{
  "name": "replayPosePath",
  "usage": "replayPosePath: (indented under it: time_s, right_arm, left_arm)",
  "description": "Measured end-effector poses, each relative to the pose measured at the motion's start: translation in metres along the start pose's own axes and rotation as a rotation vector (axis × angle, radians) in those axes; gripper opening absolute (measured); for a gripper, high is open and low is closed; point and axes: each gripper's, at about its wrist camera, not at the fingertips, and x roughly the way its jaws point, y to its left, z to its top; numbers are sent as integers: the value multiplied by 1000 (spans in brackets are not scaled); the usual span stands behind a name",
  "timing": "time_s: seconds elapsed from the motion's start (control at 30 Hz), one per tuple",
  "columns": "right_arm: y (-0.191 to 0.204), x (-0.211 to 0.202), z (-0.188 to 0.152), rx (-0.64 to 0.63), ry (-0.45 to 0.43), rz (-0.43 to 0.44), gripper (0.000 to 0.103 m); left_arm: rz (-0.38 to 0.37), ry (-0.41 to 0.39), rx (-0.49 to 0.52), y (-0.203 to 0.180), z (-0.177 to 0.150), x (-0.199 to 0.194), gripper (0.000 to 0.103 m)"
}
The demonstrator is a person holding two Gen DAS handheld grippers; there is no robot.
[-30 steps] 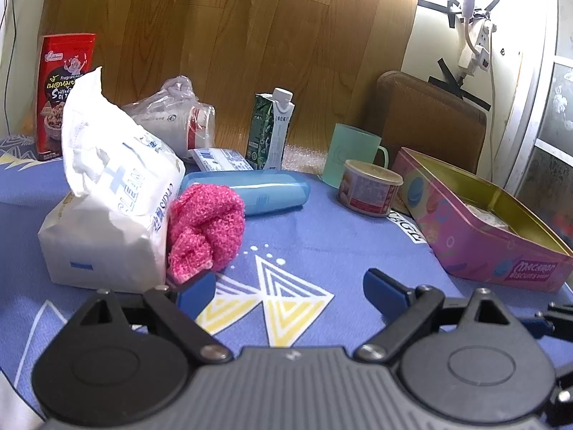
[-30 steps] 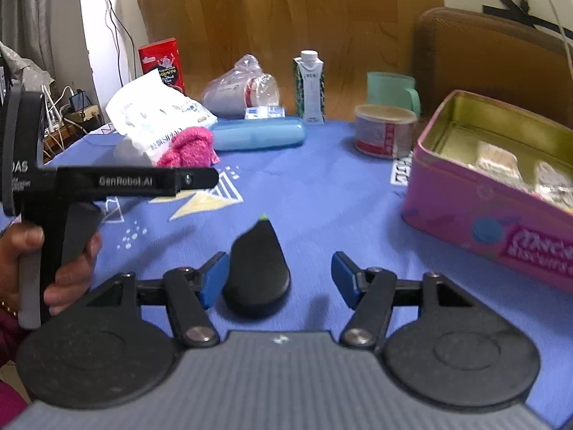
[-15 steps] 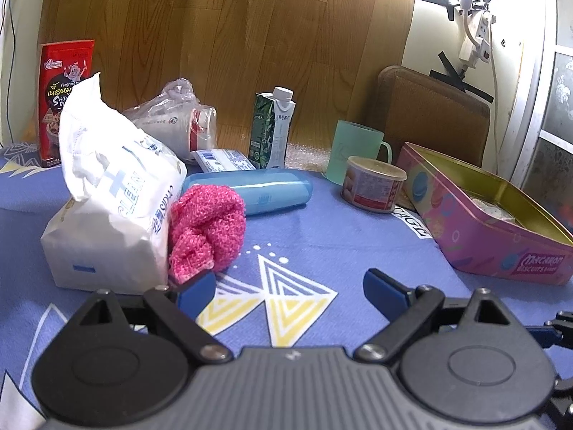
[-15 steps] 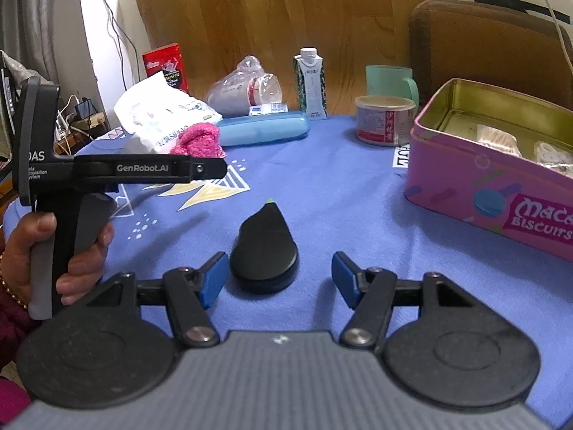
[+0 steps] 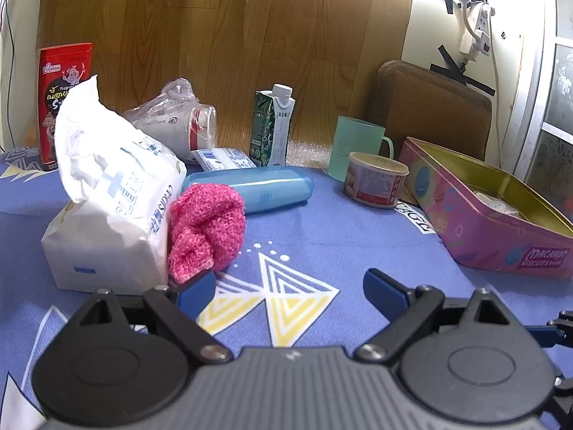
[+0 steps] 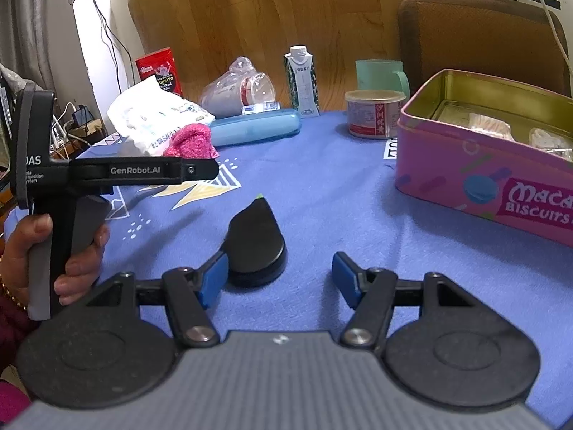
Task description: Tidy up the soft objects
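Observation:
A pink knitted soft bundle (image 5: pixel 206 227) lies on the blue tablecloth against a white tissue pack (image 5: pixel 111 193). My left gripper (image 5: pixel 288 294) is open just in front of them, its left pad near the bundle's lower edge, nothing between the jaws. In the right wrist view the bundle (image 6: pixel 191 140) and tissue pack (image 6: pixel 154 118) sit far left. My right gripper (image 6: pixel 281 279) is open over the cloth, and a black teardrop-shaped soft pad (image 6: pixel 256 242) lies just ahead of its left finger, not gripped. A hand (image 6: pixel 53 251) holds the left gripper's handle (image 6: pixel 107 172).
An open pink biscuit tin (image 5: pixel 494 211) with wrapped items stands at the right. Behind are a blue case (image 5: pixel 258 188), a can (image 5: pixel 374 179), a green mug (image 5: pixel 358 147), a milk carton (image 5: pixel 272 125), bagged cups (image 5: pixel 175 122) and a red box (image 5: pixel 61 96).
Both views have shifted only slightly; the black pad sits a little further left between the right jaws' line. Nothing was taken hold of or let go.

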Motion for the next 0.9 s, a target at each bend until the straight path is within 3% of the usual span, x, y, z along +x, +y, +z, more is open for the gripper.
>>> replayPosePath:
  time_s: [0.9]
  right_arm:
    - [3, 6, -2, -15, 4, 0, 71]
  left_arm:
    - [-12, 14, -14, 2, -1, 2, 93]
